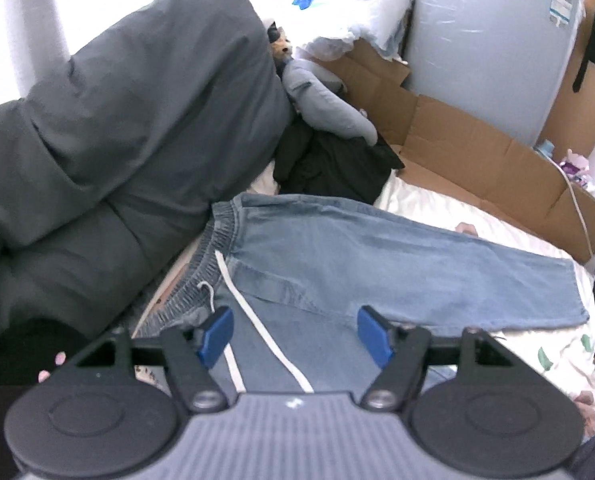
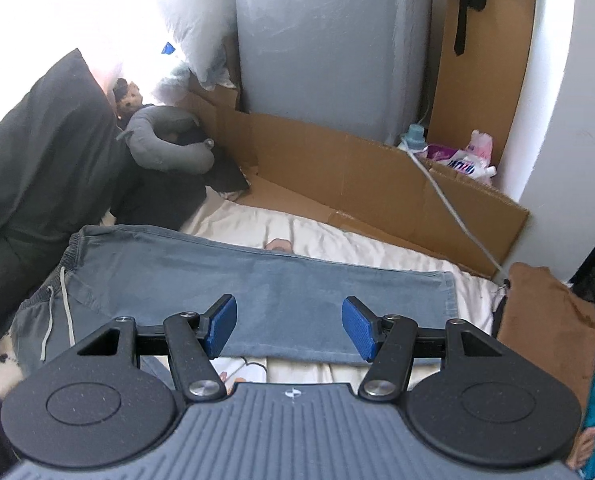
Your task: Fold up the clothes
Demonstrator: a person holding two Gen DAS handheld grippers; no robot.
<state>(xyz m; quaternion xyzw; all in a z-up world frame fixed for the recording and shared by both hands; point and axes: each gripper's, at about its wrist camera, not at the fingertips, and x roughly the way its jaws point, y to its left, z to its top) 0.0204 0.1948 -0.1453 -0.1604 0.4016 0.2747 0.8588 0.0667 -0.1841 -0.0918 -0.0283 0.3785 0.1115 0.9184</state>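
Jeans (image 1: 337, 248): lay flat on the bed sheet (image 1: 437, 208), already doubled lengthwise so one leg covered the other; waistband toward the grey duvet, hem toward the brown cushion side. Probably laid out this way to ready a crosswise fold.
Fabric: light blue denim, soft and washed-looking, smooth along the leg, gathered into tight ridges at the elastic waistband (image 1: 201, 264).
Drawstring (image 1: 233, 280): flat white cord, trailing loose from the waist across the cloth.
Left gripper (image 1: 291, 336): spread wide, nothing between the blue pads, held above the waist end near the drawstring. No contact with the cloth visible.
Right gripper (image 2: 289, 330): likewise parted and empty, held above the lower leg, short of the hem (image 2: 449, 296).
Pads: blue, rectangular, finely ribbed, on black linkage arms.
Sheet: cream, lightly wrinkled, with small printed motifs.
Grey duvet (image 1: 137, 120): bulky, matte, piled just beside the waistband, touching it.
Black garment (image 1: 333, 168): crumpled heap beyond the jeans, likely waiting its turn.
Cardboard (image 1: 477, 148): flattened brown panels propped along the far edge of the bed.
Neck pillow (image 2: 169, 140): grey, curved, plush, resting behind the heap.
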